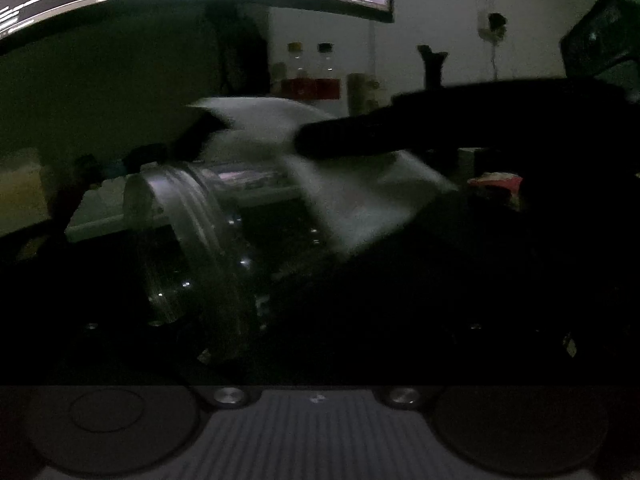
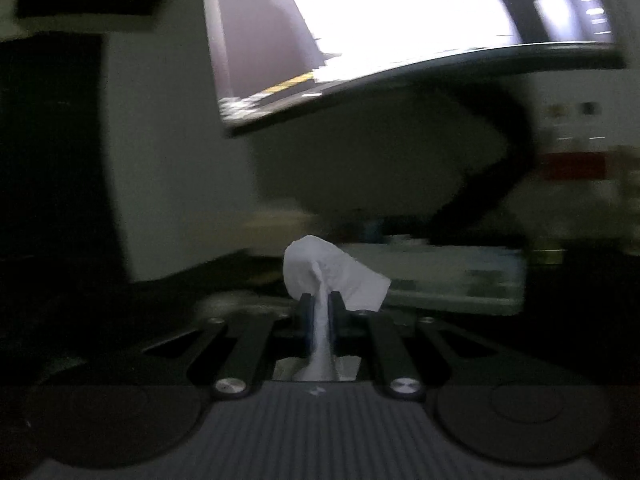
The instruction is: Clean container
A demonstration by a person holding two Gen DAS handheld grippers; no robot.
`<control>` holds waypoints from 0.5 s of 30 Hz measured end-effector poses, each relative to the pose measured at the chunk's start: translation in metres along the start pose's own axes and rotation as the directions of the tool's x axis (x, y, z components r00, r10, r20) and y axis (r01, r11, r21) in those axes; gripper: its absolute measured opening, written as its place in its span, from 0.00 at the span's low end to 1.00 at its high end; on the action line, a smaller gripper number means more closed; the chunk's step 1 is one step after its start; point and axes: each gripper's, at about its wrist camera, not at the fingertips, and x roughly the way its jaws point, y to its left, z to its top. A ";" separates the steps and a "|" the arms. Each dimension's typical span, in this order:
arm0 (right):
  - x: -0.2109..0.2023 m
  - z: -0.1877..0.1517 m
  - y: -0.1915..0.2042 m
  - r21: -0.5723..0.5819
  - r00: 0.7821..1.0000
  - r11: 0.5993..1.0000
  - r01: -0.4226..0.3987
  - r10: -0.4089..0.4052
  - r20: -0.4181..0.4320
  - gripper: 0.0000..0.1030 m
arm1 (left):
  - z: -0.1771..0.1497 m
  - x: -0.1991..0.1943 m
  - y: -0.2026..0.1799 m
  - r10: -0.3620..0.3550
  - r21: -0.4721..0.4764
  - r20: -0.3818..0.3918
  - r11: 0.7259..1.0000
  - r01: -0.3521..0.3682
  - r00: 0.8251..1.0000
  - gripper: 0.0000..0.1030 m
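1. The room is very dark. The clear container (image 1: 208, 240) lies on its side, right in front of the left wrist camera, with its lid end pointing left.
2. The left gripper seems to hold the container, but its fingers are lost in the dark. I cannot tell if they are wide or tight.
3. The right gripper (image 2: 320, 312) is squeezed tight on a white tissue (image 2: 332, 276). The tissue puffs out past the fingertips like a little ball.
4. From the left camera, the tissue (image 1: 360, 200) is draped over the side of the container, with the dark right gripper (image 1: 360, 136) just above it. It looks blurry there.
5. I think the wiping is going on right now.
6. The container looks hard and smooth, so it may be slippery. It is round and could roll. It is best held around its body, near the ridged lid.
7. The tissue is soft and light. It may tear if rubbed hard.
8. A bright screen (image 2: 400, 20) glows behind.
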 end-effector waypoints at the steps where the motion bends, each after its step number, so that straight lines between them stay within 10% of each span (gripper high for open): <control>1: 0.002 -0.001 0.003 -0.013 1.000 1.000 -0.023 0.022 -0.002 0.10 | -0.001 0.001 -0.001 -0.008 0.017 0.005 1.000 0.008 1.000 1.00; 10: -0.004 -0.002 -0.026 0.112 0.983 0.977 0.181 -0.184 0.014 0.10 | -0.005 -0.002 0.014 -0.081 -0.099 0.075 0.991 0.088 0.994 1.00; 15: -0.004 0.001 -0.004 0.022 0.998 0.998 0.066 -0.067 0.006 0.11 | -0.004 -0.001 0.009 -0.065 -0.076 0.068 0.995 0.070 0.996 1.00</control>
